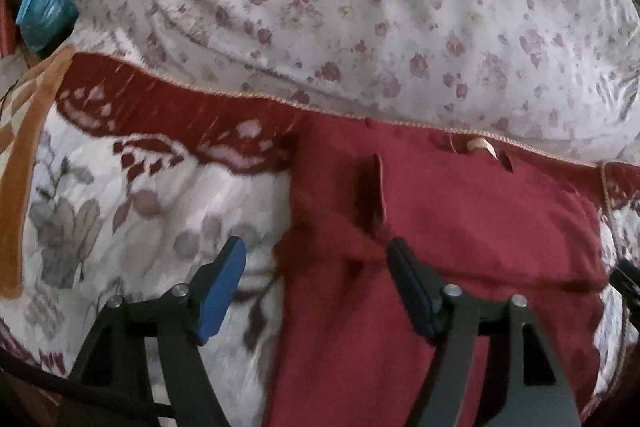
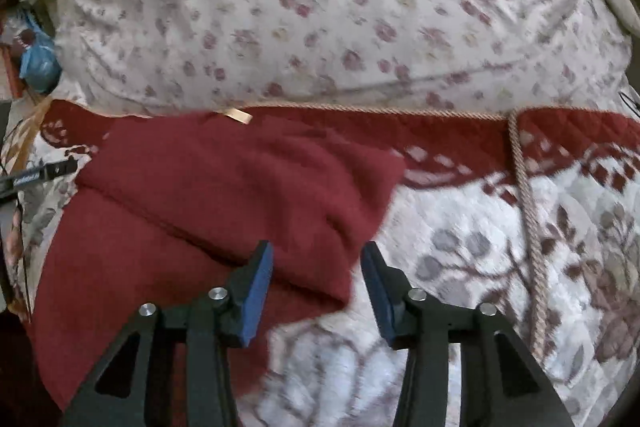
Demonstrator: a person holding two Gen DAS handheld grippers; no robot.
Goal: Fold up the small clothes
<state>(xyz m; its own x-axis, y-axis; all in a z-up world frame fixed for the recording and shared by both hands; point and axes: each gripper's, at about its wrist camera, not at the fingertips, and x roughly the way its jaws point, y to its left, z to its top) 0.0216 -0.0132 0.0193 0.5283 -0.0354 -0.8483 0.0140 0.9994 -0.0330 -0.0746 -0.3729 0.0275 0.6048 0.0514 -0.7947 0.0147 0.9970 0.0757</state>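
A dark red knit garment (image 1: 460, 235) lies on a quilted bedspread, its tan label (image 1: 482, 147) at the far edge. In the right wrist view the garment (image 2: 224, 195) has its right part folded over, label (image 2: 238, 115) at the top. My left gripper (image 1: 318, 267) is open above the garment's left edge, one finger over the quilt, one over the cloth. My right gripper (image 2: 316, 269) is open over the garment's right lower edge. Neither holds anything.
The bedspread (image 2: 500, 267) is white with grey and maroon flowers and a dark red border. A floral pillow (image 1: 360, 7) lies behind. A tan cord (image 2: 528, 211) runs across the quilt at right. A blue bag (image 1: 44, 11) sits far left.
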